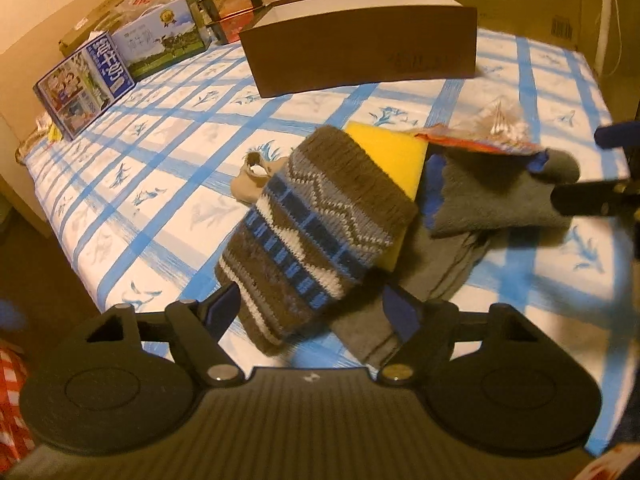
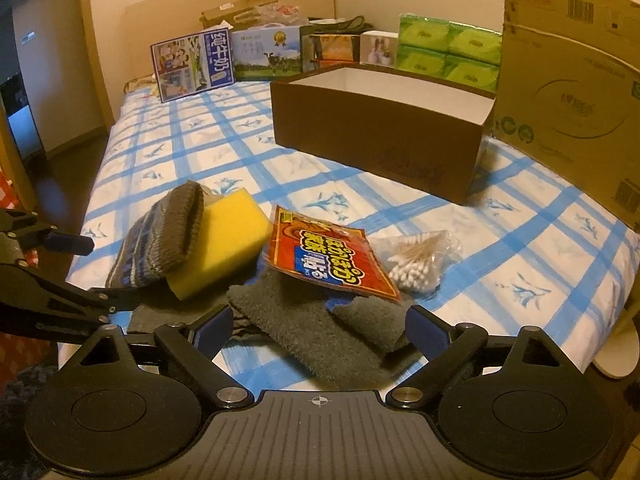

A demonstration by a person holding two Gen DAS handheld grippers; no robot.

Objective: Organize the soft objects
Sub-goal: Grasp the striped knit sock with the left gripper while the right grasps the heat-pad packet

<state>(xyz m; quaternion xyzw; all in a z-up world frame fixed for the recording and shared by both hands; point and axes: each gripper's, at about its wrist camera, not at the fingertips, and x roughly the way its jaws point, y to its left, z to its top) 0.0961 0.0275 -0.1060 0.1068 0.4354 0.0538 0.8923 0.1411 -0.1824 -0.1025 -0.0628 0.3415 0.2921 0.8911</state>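
A brown, blue and white knit piece (image 1: 316, 224) leans on a yellow sponge (image 1: 392, 152) on the blue-checked bed sheet (image 1: 160, 168). My left gripper (image 1: 312, 308) is open, its fingers on either side of the knit piece's near end, over a flat grey sock (image 1: 368, 332). My right gripper (image 2: 320, 328) is open around a fuzzy grey sock (image 2: 304, 320) with blue trim. On that sock's far edge rests a red packet (image 2: 328, 256), and a bag of cotton swabs (image 2: 416, 260) lies beside the packet. An open brown box (image 2: 380, 136) stands behind the pile.
Printed cartons (image 2: 192, 64) and green tissue packs (image 2: 448, 52) line the head of the bed. A large cardboard box (image 2: 568, 92) stands at the right. A small beige item (image 1: 248, 184) lies left of the knit piece. The bed's left edge drops to the floor (image 1: 48, 288).
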